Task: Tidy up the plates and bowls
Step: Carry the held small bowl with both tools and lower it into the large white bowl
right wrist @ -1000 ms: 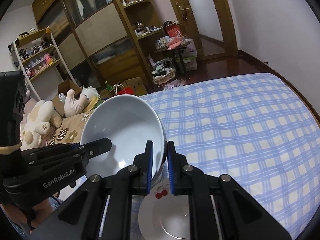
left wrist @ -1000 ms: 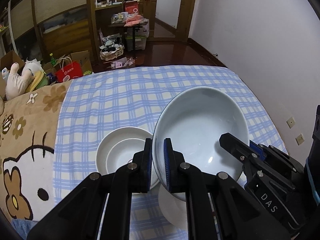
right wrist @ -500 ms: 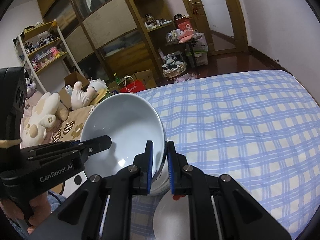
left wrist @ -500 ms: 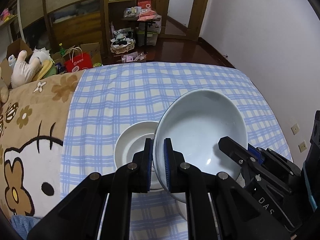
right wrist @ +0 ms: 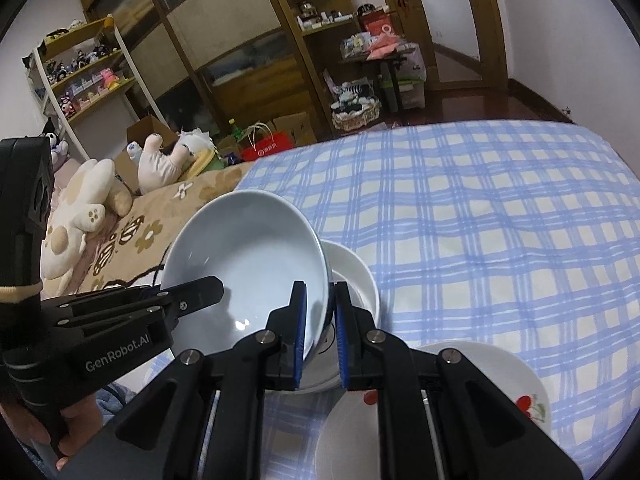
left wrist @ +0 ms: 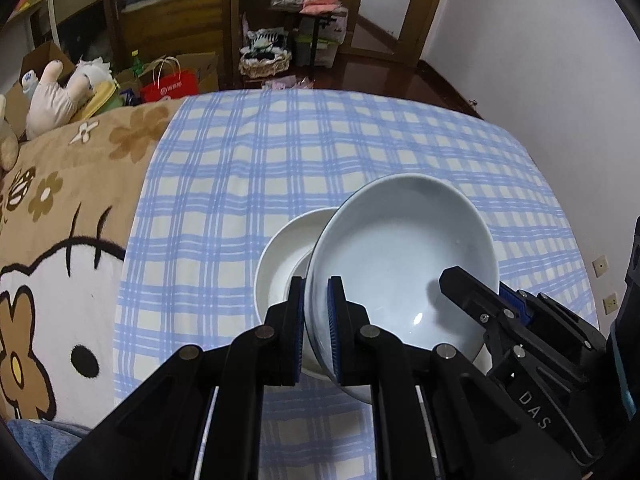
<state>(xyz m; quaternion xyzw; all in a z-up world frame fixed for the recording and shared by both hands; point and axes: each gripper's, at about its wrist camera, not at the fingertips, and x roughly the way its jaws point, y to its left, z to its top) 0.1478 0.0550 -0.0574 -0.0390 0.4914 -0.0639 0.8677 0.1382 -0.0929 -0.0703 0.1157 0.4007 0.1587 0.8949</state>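
- We've got the left gripper (left wrist: pixel 316 300) clamped on the pale blue bowl (left wrist: pixel 404 256), near rim.
- Our right gripper (right wrist: pixel 320 304) is pinching the opposite rim (same bowl, tilted).
- Bowl hangs over the white bowls (left wrist: pixel 284 256) on the checked cloth (left wrist: pixel 320 152).
- Cherry plate (right wrist: pixel 516 376) lies beside them.

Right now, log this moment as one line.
held: large pale-blue glazed bowl | left tongs: shut on rim | right tongs: shut on opposite rim | below: white stacked bowls | surface: blue checked cloth
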